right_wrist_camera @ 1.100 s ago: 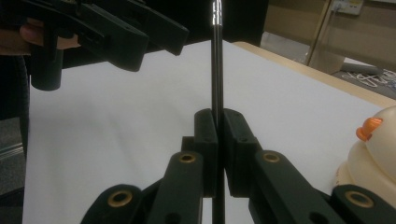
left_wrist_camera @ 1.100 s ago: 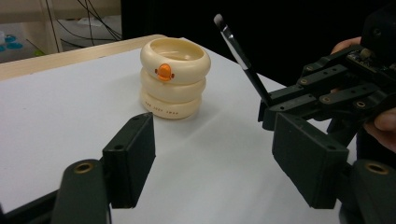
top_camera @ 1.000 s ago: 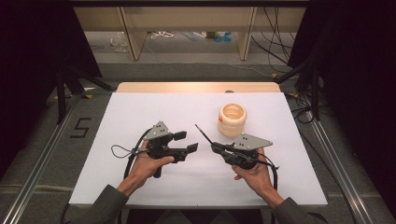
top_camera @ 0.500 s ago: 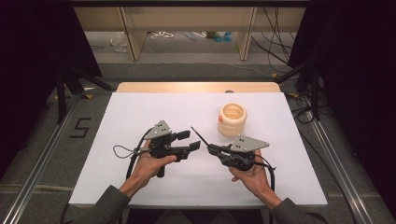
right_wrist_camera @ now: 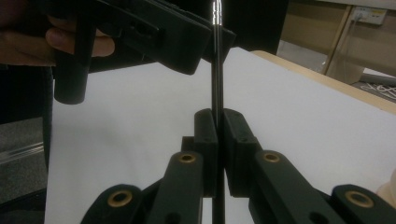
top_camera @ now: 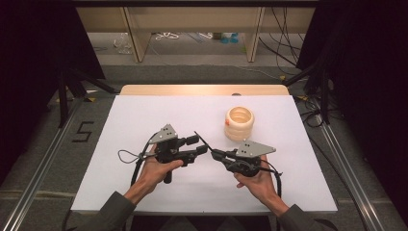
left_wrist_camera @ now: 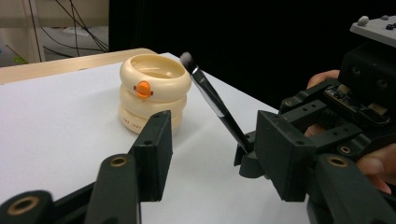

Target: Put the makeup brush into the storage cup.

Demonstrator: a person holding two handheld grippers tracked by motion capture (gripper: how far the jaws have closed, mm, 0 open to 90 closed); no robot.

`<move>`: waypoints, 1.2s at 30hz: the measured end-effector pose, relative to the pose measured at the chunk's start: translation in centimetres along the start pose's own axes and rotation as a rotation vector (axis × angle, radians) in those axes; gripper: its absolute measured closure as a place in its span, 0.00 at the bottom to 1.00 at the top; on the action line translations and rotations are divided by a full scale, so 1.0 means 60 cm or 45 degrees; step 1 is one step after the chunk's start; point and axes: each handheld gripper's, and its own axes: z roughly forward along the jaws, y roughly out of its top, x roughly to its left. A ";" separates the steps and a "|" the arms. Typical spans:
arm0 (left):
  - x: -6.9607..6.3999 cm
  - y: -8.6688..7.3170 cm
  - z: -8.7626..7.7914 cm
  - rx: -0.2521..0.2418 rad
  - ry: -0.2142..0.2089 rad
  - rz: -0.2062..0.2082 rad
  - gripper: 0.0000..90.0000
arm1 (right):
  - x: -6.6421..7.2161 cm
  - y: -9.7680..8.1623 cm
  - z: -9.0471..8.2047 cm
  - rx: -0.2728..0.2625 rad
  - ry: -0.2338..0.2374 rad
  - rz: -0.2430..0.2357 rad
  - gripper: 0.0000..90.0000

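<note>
Right gripper (right_wrist_camera: 215, 122) jaws clamped on brush (left_wrist_camera: 212, 95) handle: thin, light, stiff, slippery; left gripper (left_wrist_camera: 210, 154) jaws apart, just been closing, should take mid-handle

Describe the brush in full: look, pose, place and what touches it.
The brush is a slim makeup brush with a glossy black handle, a silvery collar and a small grey rounded tip. The right gripper clamps its lower handle, and it slants up above the white table, tip near the cream ringed cup. The left gripper has been closing beside it, not touching.
</note>
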 end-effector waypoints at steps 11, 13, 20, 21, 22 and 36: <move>-0.003 -0.001 0.002 -0.003 -0.022 0.008 0.63 | 0.005 0.001 0.007 -0.012 0.016 -0.015 0.95; -0.003 -0.001 0.002 -0.004 -0.030 0.002 0.65 | 0.007 0.001 0.008 -0.015 0.016 -0.011 0.95; -0.003 0.000 0.001 -0.005 -0.042 0.000 0.70 | 0.006 0.002 0.010 -0.037 0.022 -0.034 0.95; -0.003 0.000 0.001 -0.005 -0.044 0.000 0.71 | 0.006 0.002 0.010 -0.038 0.023 -0.034 0.95; -0.003 0.000 0.001 -0.005 -0.046 0.000 0.72 | 0.007 0.002 0.011 -0.047 0.024 -0.034 0.95; -0.003 0.000 0.000 -0.016 -0.081 -0.018 0.83 | 0.010 0.002 0.009 -0.029 0.040 -0.022 0.95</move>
